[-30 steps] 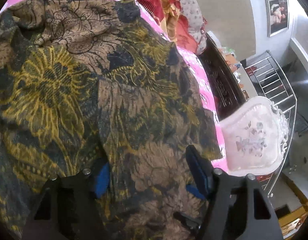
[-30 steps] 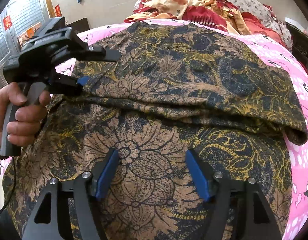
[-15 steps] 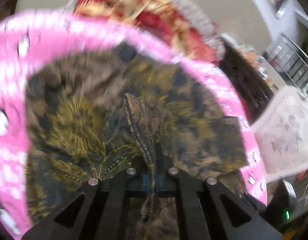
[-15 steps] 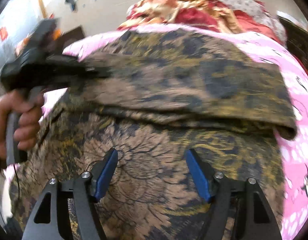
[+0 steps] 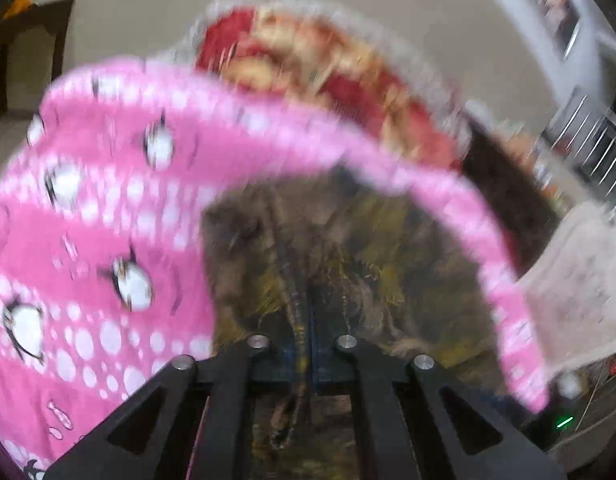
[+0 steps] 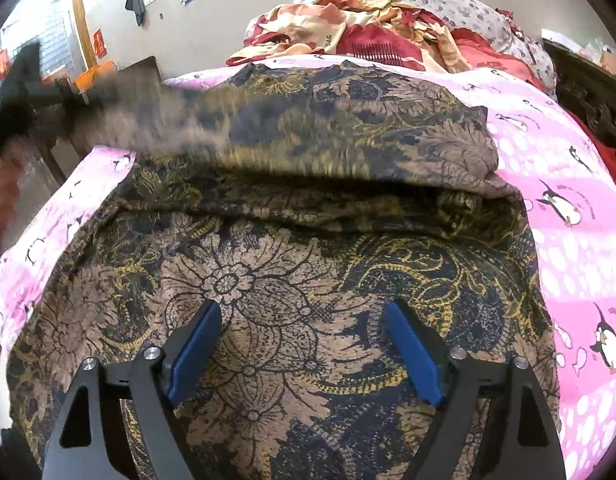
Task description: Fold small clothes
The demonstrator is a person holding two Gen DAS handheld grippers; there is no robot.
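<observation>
The left claw (image 5: 308,354) is pinched tight on a ridge of the brown floral garment (image 5: 327,264); the gathered cloth runs straight up between its closed fingers toward 12 o'clock and hangs a little below them toward 6 o'clock. The view from this claw is blurred. Around the pinched cloth, the pink penguin-print bedsheet (image 5: 92,240) fills the 9 o'clock side and arcs over the garment from 11 o'clock round to 4 o'clock. Beyond it at 12 to 1 o'clock lies a heap of red and cream bedding (image 5: 319,68), and at 3 o'clock stands a pale upholstered chair back (image 5: 579,280).

The right claw (image 6: 304,356) stands wide, its blue pads (image 6: 196,352) spread well apart just above the garment's near layer, gripping nothing; I cannot tell whether the pads touch the cloth. From here the garment (image 6: 268,288) spreads over the bed, with a large flower printed between the fingers. At 12 o'clock a second layer is lifted off the near one, its raised edge smeared with motion toward 10 o'clock, where the left claw and the hand holding it (image 6: 4,168) appear only as a dark and reddish blur. The bedsheet (image 6: 567,208) shows at 3 o'clock and at 9 o'clock, and the heaped bedding (image 6: 367,36) with a flowered pillow (image 6: 447,4) lies at 12 o'clock against the wall.
</observation>
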